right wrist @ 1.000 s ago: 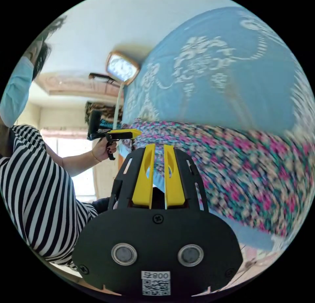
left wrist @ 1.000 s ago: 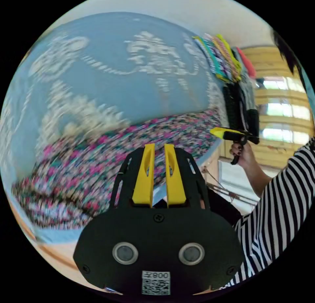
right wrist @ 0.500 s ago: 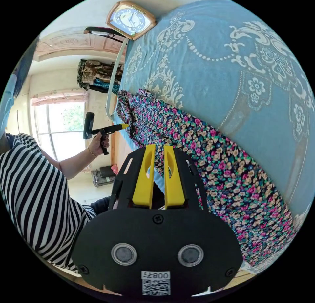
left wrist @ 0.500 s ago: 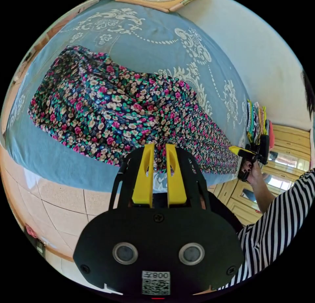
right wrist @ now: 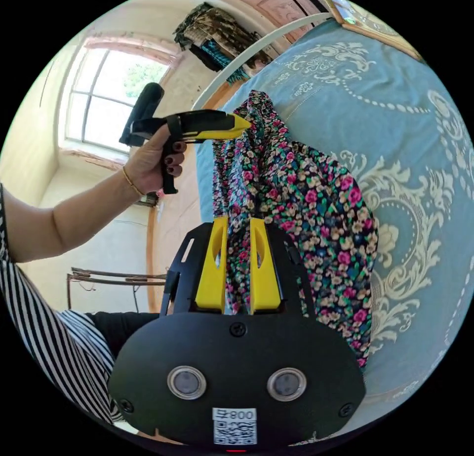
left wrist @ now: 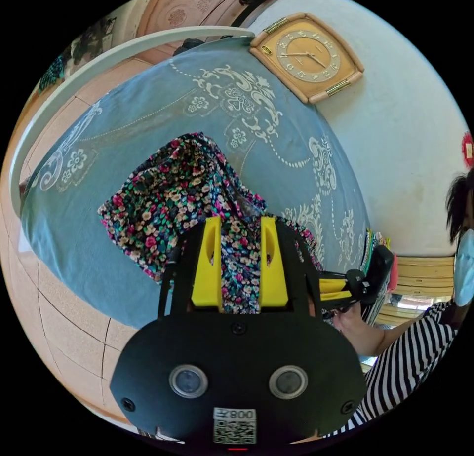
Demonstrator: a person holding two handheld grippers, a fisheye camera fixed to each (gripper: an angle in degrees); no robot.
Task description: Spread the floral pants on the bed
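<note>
In the left gripper view, the left gripper (left wrist: pixel 240 229) has its yellow jaws set well apart, with floral cloth showing in the gap between them; whether the jaws press on it cannot be told. In the right gripper view, the right gripper (right wrist: pixel 238 231) has its jaws close together with a strip of the floral pants (right wrist: pixel 296 199) running down between them, and the jaws look clamped on that cloth. The same view shows the other gripper held in a hand (right wrist: pixel 155 162), its yellow tip touching the upper edge of the pants. The pants lie bunched on the bed (left wrist: pixel 148 120), near its edge, partly lifted rather than flat. The bed has a blue cover with a pale scroll pattern and a white curved rail (left wrist: pixel 74 86). A wooden-framed clock (left wrist: pixel 306 56) rests by the wall, a window (right wrist: pixel 116 91) lights the room, and a striped sleeve (left wrist: pixel 410 362) shows at the side.
</note>
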